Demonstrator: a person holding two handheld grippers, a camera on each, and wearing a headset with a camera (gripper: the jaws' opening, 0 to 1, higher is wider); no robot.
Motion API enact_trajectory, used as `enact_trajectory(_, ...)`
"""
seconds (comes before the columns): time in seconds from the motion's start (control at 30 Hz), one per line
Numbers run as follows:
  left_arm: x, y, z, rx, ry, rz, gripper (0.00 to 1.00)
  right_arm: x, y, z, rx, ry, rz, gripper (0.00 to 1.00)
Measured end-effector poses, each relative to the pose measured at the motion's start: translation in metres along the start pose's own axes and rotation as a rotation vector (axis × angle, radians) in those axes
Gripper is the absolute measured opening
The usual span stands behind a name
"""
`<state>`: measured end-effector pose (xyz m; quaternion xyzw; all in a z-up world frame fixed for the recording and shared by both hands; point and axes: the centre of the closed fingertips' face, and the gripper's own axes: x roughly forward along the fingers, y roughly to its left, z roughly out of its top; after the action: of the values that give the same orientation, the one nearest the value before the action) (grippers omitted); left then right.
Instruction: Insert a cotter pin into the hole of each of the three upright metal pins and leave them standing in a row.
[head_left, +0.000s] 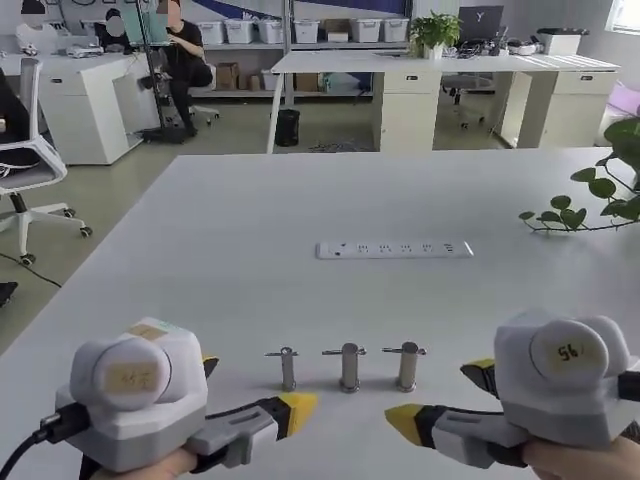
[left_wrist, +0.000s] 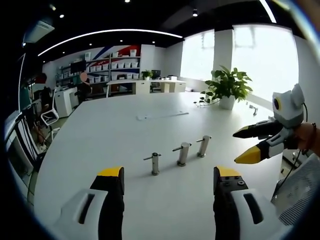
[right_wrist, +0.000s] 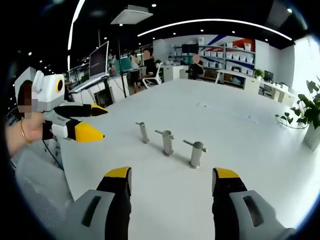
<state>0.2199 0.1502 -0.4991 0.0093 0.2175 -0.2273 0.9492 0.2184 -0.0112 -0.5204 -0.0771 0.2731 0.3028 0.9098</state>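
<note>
Three upright metal pins stand in a row near the table's front edge: the left pin (head_left: 288, 368), the middle pin (head_left: 349, 366) and the right pin (head_left: 407, 365). Each has a cotter pin lying crosswise through its top. My left gripper (head_left: 255, 388) is open just left of the row, holding nothing. My right gripper (head_left: 440, 395) is open just right of it, also with nothing between its yellow tips. In the left gripper view the pins (left_wrist: 183, 154) stand ahead of the open left gripper (left_wrist: 169, 172). In the right gripper view the pins (right_wrist: 167, 142) stand ahead of the open right gripper (right_wrist: 171, 173).
A white power strip (head_left: 393, 249) lies mid-table behind the pins. Plant leaves (head_left: 590, 200) reach in from the right edge, and a potted plant (left_wrist: 227, 87) stands on the table's far side. The white table (head_left: 250, 260) drops off at the left toward office chairs and desks.
</note>
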Motion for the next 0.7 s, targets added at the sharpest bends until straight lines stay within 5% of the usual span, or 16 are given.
enact_trajectory(0.7,-0.009,0.006,-0.004,0.015,-0.039,0.026,0.75,-0.004,0.006,0.009,0.020,-0.080,0.003,0.67)
